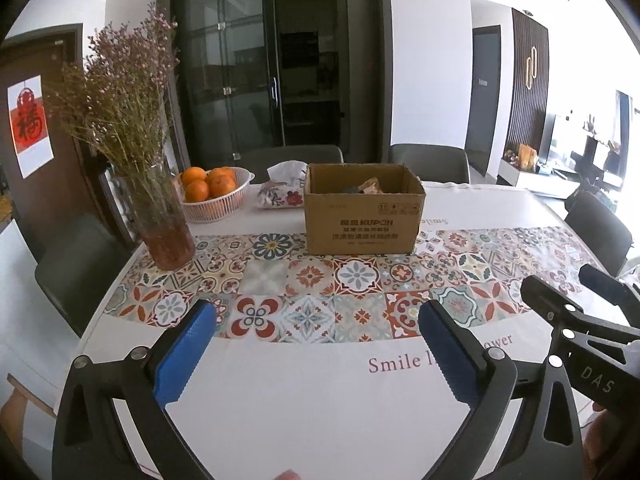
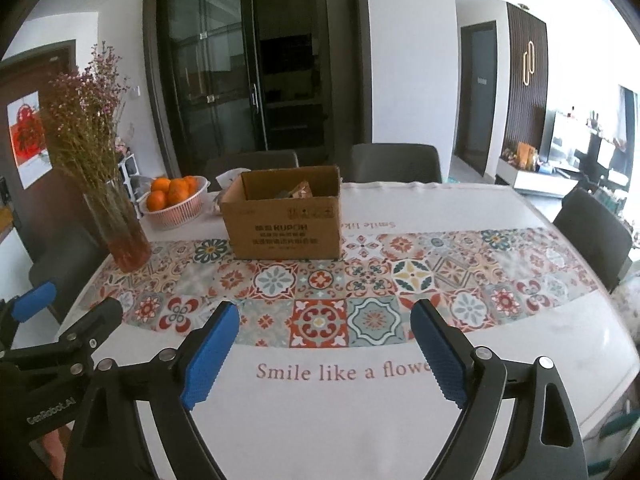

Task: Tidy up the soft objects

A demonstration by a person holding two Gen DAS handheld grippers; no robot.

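Both grippers hover low over the near edge of the surface (image 2: 320, 420), side by side; left gripper (image 1: 316, 316) spread wide, nothing between its blue pads; right gripper (image 2: 324, 316) likewise spread and empty. Cardboard box (image 1: 362, 220) stands at 12 o'clock from the left gripper, at about 11 o'clock from the right, well apart from both; flaps open, some items lie inside, partly hidden by the wall, kind cannot be told. Floral tissue pouch (image 1: 280, 194) lies just behind the box's left corner, beside the basket of oranges (image 1: 216, 196); likely one of the soft things to sort. Glass vase (image 1: 164, 224) with dried flowers at 10 o'clock. Risks, as judgement: a reach toward the pouch passes near the vase and basket, so a wide elbow sweep could tip the vase; the light box may slide if a gripper catches its rim; soft cloth may slip from a shallow pinch.
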